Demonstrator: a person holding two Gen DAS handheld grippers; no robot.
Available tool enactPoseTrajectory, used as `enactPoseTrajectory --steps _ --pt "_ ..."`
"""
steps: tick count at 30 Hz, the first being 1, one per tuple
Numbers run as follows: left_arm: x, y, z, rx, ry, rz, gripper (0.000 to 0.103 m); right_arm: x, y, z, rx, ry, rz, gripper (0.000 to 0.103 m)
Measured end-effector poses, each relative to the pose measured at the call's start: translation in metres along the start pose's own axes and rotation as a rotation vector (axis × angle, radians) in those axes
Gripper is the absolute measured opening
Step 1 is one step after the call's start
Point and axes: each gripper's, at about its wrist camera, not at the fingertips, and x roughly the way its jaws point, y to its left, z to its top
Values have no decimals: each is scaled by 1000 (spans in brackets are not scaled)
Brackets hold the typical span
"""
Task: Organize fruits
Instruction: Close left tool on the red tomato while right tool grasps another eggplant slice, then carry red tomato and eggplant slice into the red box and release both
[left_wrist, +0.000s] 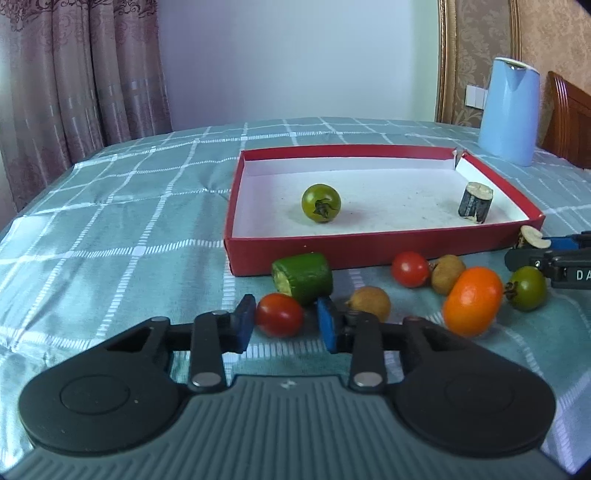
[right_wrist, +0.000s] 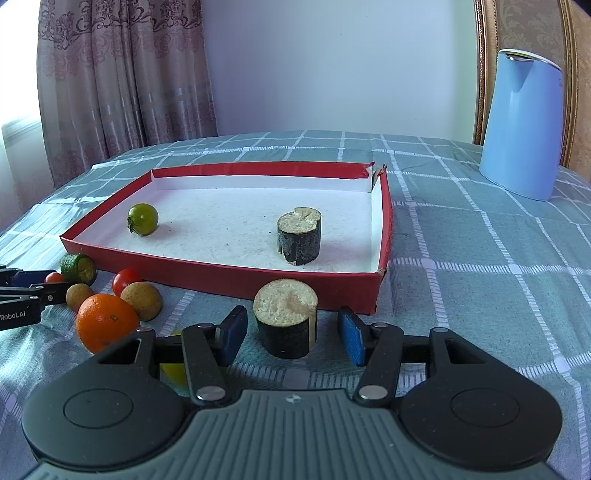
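Note:
A red tray holds a green tomato and a dark cucumber chunk. In front of it lie a green cucumber piece, red tomatoes, two brown longans, an orange and another green tomato. My left gripper is open with a red tomato between its pads. My right gripper is open around a dark cucumber chunk standing on the cloth.
A blue jug stands at the back right on the green checked tablecloth. A wooden chair back is behind it. Curtains hang at the left.

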Motion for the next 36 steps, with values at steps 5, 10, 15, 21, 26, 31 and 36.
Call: enactPoseTrajectory --steps 5,10,15,21,26,31,36 --pt "-1 6 -1 -43 -1 -22 32 0 2 0 -12 0 7 40" --pt "-2 0 -1 -21 -3 4 31 0 3 0 -15 -1 4 34" --pt "-2 3 -1 -38 -5 -1 29 -1 4 0 -23 -6 1 33" --pt "-4 4 -2 -44 -8 10 25 -7 2 -1 -12 -44 -7 33" --pt "-7 0 -4 -26 -15 21 25 -6 0 -1 -3 -39 -4 33" --pt "-11 -3 -5 -20 -21 67 24 -7 -1 -1 4 -45 -3 33" --pt "-18 -9 -8 -21 -33 79 24 -11 2 -2 -10 -75 -7 33"
